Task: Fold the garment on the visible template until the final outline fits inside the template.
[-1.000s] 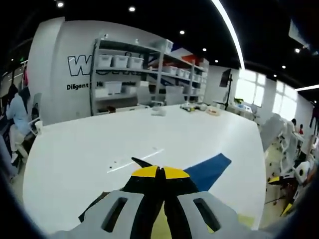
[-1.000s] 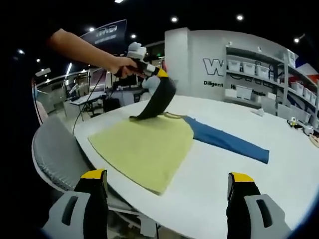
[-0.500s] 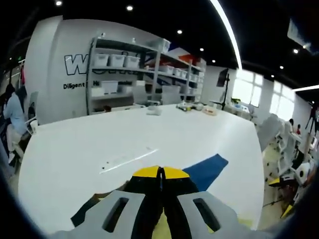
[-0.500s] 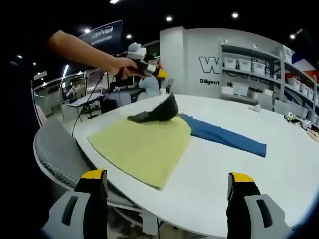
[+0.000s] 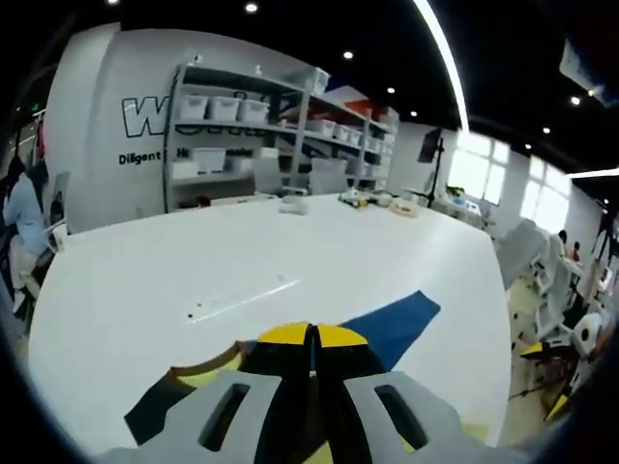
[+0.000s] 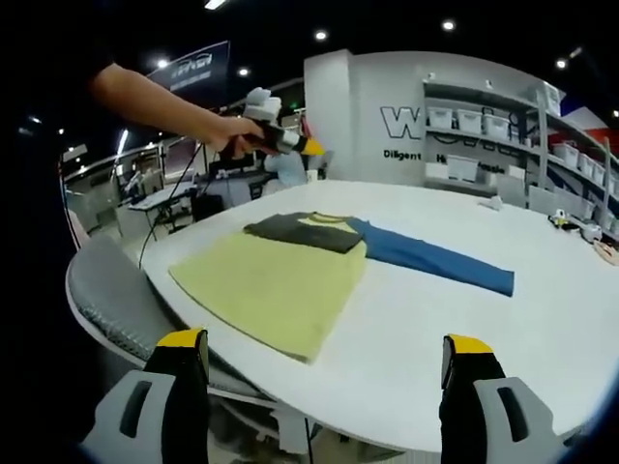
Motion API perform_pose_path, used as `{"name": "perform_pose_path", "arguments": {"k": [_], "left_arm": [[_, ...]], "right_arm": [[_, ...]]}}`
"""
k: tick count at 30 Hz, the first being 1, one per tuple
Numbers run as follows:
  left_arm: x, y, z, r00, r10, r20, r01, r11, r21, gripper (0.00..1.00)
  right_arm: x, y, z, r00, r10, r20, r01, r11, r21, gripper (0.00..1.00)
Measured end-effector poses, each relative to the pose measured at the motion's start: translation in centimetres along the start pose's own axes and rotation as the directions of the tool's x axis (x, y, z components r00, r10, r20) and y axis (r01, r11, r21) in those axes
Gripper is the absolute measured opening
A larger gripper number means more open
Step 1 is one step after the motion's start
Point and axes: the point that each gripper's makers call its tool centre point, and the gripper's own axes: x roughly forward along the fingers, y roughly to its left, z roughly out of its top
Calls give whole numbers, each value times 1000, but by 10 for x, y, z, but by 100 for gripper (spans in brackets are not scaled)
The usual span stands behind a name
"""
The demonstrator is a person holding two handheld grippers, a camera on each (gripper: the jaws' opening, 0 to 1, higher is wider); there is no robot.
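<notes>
A yellow-green garment [image 6: 280,280] lies flat near the edge of the white round table [image 6: 464,338]. Its blue sleeve [image 6: 435,261] stretches out to the right, and its black sleeve [image 6: 305,232] lies folded flat across the collar end. A hand holds my left gripper [image 6: 311,147] above and behind the collar, apart from the cloth. In the left gripper view its yellow-tipped jaws [image 5: 311,335] are shut, with the black sleeve [image 5: 155,411] low on the left and the blue sleeve [image 5: 392,324] on the right. My right gripper [image 6: 324,341] stands open, off the table's near edge.
A grey chair [image 6: 111,290] stands at the table's near left. A pale strip [image 5: 242,295] lies on the tabletop. Small items [image 5: 293,203] sit at the far edge. Shelves with white bins [image 5: 232,126] line the back wall, and a person [image 5: 21,213] sits at the left.
The black sleeve, held up by the left gripper a second ago, has come down and now lies flat across the garment's top. The left gripper stays raised. The right gripper has barely moved.
</notes>
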Motion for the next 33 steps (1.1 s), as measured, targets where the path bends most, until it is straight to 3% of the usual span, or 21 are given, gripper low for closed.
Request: {"name": "perform_pose_path", "arguments": {"k": [14,23,28,33], "left_arm": [[29,-19,-35,996,-49,-79,49,999,-1,0],[42,-34,-74,982,-90,-164,105,991,83,0],[47,-43,-93,964,-132,-230,172,972,162,0],[54,-47,-102,960,-131,-249,186,960,209,3]], "right_arm": [[-6,-5,-7,1000,-24,-19,24,999,33,99],[-10,-5,-12,999,-37,-33,39,998,52,99],[-10,-6,-15,998,-48,-38,50,996,68,99],[-10,-4,-18,998,-53,-42,56,995,83,99]]}}
